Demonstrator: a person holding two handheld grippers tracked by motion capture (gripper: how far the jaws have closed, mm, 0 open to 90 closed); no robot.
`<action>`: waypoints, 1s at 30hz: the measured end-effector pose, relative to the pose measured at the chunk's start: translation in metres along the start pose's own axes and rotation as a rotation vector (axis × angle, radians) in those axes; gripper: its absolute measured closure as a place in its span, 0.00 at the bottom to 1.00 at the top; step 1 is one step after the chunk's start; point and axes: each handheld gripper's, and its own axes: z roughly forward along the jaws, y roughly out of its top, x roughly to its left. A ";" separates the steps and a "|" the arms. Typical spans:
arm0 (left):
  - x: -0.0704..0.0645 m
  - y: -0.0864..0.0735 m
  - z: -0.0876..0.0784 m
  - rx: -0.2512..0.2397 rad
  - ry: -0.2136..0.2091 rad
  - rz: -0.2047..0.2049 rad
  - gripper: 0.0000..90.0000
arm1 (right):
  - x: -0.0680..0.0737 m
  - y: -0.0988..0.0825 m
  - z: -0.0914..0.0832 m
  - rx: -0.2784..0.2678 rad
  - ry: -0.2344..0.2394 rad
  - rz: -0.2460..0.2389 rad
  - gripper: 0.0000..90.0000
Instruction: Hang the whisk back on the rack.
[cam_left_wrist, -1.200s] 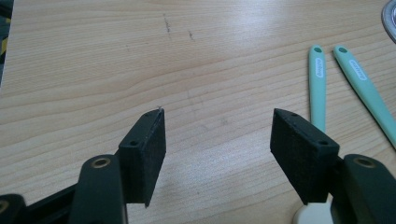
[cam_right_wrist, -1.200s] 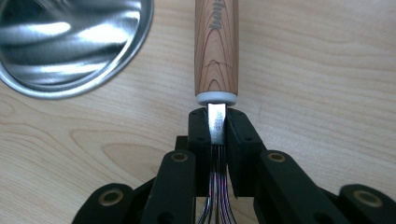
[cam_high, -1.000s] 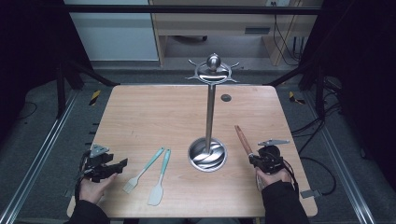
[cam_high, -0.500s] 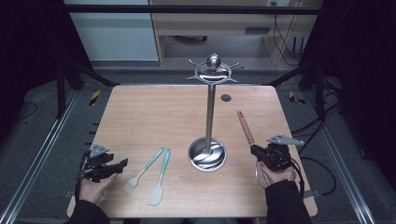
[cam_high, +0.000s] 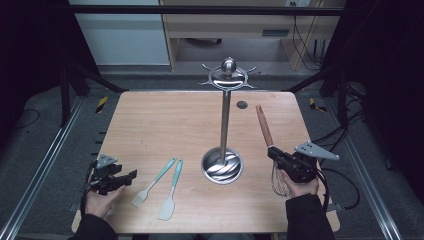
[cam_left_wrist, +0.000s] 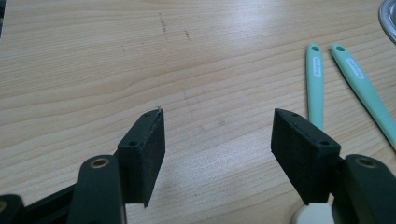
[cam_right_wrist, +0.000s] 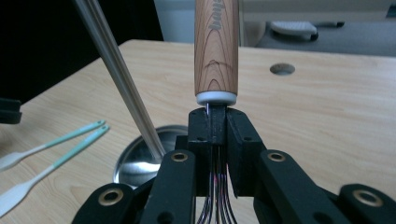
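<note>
From above, my right hand-held gripper (cam_high: 281, 159) grasps the whisk (cam_high: 272, 150), handle pointing ahead, beside the stand (cam_high: 224, 125). Left gripper view: my left hand-held gripper (cam_left_wrist: 224, 144) gapes over bare counter (cam_left_wrist: 140, 56). Right gripper view: jaws clenched on the wires; next, I hook it onto the stand

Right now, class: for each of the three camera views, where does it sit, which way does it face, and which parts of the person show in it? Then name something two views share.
High view: above the person's side, looking forward and down on the table; both forearms, left gripper, right gripper.
Left gripper view: rides the left gripper, facing bare tabletop between open jaws.
Right gripper view: rides the right gripper, looking along the jaws clamped on the whisk, handle away.
Shared: all three show the two teal utensils.
</note>
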 end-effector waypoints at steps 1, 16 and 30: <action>0.000 0.000 0.000 -0.002 0.000 -0.001 0.39 | 0.002 0.001 -0.001 -0.013 0.000 -0.002 0.90; -0.001 0.001 0.002 0.008 0.004 0.006 0.39 | 0.019 0.019 -0.021 -0.141 0.052 -0.041 0.90; -0.001 0.001 0.003 0.009 0.004 0.006 0.39 | 0.029 0.036 -0.037 -0.231 0.089 -0.079 0.90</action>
